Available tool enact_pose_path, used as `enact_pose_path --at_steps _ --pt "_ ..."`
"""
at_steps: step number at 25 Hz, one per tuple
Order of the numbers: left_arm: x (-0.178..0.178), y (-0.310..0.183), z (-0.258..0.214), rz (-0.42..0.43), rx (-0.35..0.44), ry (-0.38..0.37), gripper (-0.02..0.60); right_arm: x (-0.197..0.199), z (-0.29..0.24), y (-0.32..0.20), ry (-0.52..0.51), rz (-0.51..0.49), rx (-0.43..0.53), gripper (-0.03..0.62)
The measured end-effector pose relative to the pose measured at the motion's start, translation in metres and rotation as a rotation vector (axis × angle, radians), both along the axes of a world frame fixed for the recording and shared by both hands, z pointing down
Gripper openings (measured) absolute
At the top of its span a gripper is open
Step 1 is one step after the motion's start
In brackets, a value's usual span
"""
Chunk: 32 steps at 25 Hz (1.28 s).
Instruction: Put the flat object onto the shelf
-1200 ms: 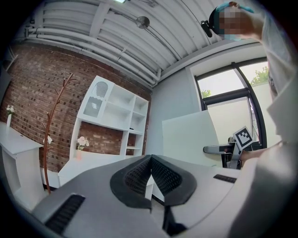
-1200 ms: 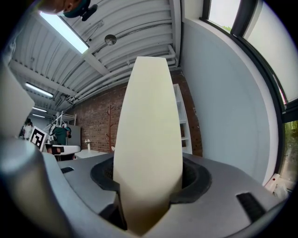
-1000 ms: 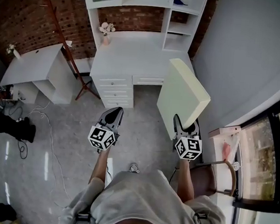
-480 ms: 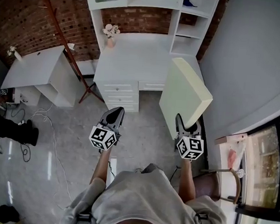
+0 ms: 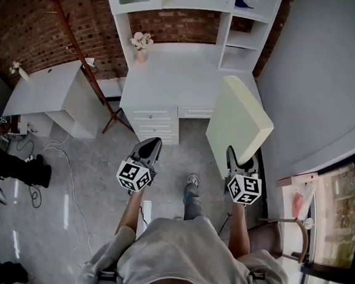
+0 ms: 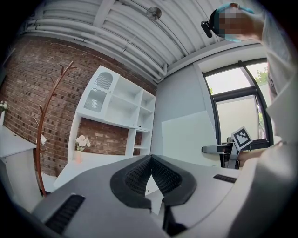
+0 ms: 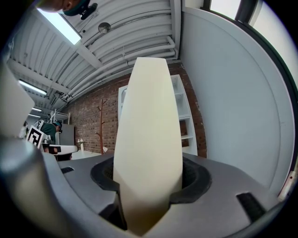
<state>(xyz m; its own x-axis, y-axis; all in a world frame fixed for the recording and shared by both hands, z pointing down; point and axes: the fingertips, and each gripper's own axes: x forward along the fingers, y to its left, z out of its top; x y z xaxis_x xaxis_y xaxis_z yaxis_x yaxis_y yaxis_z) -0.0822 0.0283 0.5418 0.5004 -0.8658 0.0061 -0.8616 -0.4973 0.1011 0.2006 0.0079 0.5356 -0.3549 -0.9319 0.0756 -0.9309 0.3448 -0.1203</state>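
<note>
My right gripper (image 5: 236, 163) clamps the lower end of the cream flat object (image 5: 238, 122). Its jaws stand parted by the slab's thickness and press on both faces. The slab stands on edge and tilts up and away from me, carried in the air and not yet on the shelf. In the right gripper view it fills the gap between the jaws and rises past them.

My left gripper (image 5: 150, 147) is level beside the right one and well apart from it, its jaws brought together with nothing between them.

One shoe (image 5: 191, 181) shows on the grey floor (image 5: 88, 180) between the two grippers.

Beyond stands a white desk (image 5: 171, 76) with drawers. A vase of flowers (image 5: 140, 42) sits near the worktop's back left corner.

The white shelf unit (image 5: 236, 32) rises along the worktop's back edge, with open compartments on its right side. A wooden coat stand (image 5: 80, 55) leans beside the desk's left edge, against the brick wall (image 5: 27, 20).
</note>
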Motion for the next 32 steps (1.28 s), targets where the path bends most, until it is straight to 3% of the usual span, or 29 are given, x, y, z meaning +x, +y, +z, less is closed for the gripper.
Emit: enact_pose_path --at_steps 9,24,32 --pt "-0.002 -0.074 0.009 -0.016 -0.014 0.012 0.012 -0.013 0.008 -0.075 -0.004 -0.032 -0.004 0.268" --pt "0.015 -0.281 -0.018 0.0 0.015 0.016 0.012 -0.016 -0.02 -0.271 -0.008 -0.074 0.035 0.268" --pt "0.007 -0.362 -0.012 -0.026 -0.009 0.033 0.012 -0.028 -0.013 -0.357 -0.016 -0.107 0.007 0.268"
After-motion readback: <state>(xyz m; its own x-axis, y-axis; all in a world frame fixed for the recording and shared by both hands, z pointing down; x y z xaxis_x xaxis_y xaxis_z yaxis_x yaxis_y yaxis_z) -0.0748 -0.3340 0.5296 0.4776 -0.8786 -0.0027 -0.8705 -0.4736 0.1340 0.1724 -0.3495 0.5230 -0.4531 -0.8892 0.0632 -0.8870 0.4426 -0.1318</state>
